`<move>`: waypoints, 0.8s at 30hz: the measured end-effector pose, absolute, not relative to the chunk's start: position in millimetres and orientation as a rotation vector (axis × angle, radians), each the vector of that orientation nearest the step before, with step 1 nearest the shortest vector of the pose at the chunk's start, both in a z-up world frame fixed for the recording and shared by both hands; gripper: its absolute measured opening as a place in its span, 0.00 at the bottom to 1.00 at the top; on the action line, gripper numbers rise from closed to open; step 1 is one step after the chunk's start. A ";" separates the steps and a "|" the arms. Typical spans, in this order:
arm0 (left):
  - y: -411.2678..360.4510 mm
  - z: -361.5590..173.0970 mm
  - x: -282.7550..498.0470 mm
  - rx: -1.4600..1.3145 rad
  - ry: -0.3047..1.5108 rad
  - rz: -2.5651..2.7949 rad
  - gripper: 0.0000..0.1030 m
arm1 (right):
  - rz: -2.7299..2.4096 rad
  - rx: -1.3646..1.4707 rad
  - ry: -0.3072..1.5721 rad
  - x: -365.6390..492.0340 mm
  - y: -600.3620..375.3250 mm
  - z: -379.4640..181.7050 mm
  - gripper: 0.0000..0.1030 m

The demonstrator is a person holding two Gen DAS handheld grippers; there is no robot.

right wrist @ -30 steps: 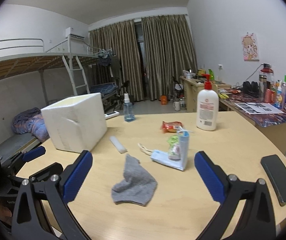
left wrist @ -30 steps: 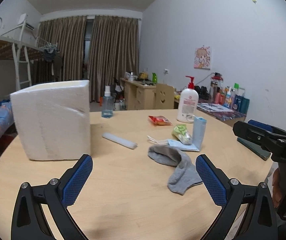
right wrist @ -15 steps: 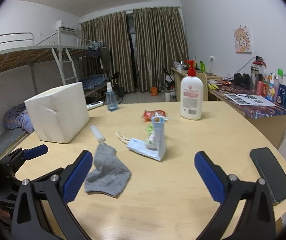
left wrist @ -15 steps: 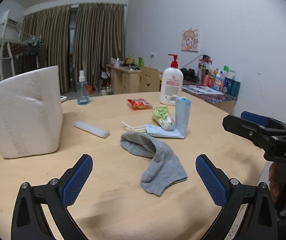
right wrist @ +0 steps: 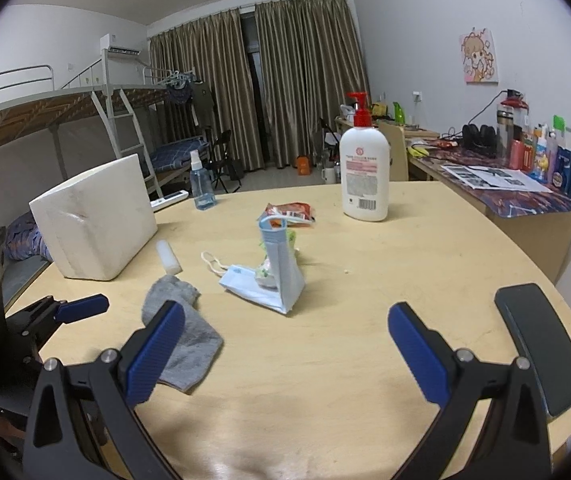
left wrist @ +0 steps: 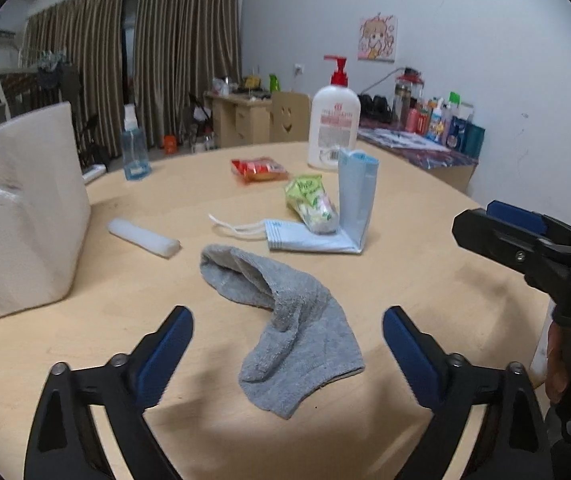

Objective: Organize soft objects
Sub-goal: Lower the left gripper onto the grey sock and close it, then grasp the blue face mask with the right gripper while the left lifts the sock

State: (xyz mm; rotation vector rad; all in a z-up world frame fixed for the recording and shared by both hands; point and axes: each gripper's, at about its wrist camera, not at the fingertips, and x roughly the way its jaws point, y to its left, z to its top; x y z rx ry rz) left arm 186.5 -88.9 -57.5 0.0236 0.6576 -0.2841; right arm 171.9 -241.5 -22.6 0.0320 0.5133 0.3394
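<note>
Gray sock (left wrist: 285, 320) is lying crumpled on the round wooden table (left wrist: 425, 280), white foam box (left wrist: 17, 216) off to its left. The left hand-held gripper (left wrist: 287, 340) has just been closing a bit, jaws apart, sock between them, untouched. The face mask (left wrist: 325, 236) sits behind, and the right hand-held gripper (right wrist: 285, 344) is spread wide, empty.

Left view: white foam box (left wrist: 17, 216) cut off at left edge; right gripper (left wrist: 525, 240) cut off at right edge, holding hand mostly concealed. Right view: grey sock (right wrist: 183, 332) partly hidden behind 1 blue pad (right wrist: 155, 354); snack packet (right wrist: 263, 270) largely concealed by folded face mask (right wrist: 281, 276). Pump bottle (right wrist: 365, 168) label text too small to read.
</note>
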 end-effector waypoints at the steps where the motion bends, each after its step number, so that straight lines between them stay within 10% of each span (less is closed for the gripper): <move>1: -90.4 -58.5 188.7 0.024 0.668 -0.283 0.87 | 0.344 0.032 0.518 173.2 -241.9 -23.5 1.00; 12: -101.5 -67.1 209.5 0.018 0.758 -0.304 0.64 | 0.381 0.025 0.565 192.0 -242.9 -28.5 1.00; 24: -104.1 -76.0 218.8 0.018 0.832 -0.337 0.12 | 0.400 0.004 0.618 209.9 -233.6 -34.7 1.00</move>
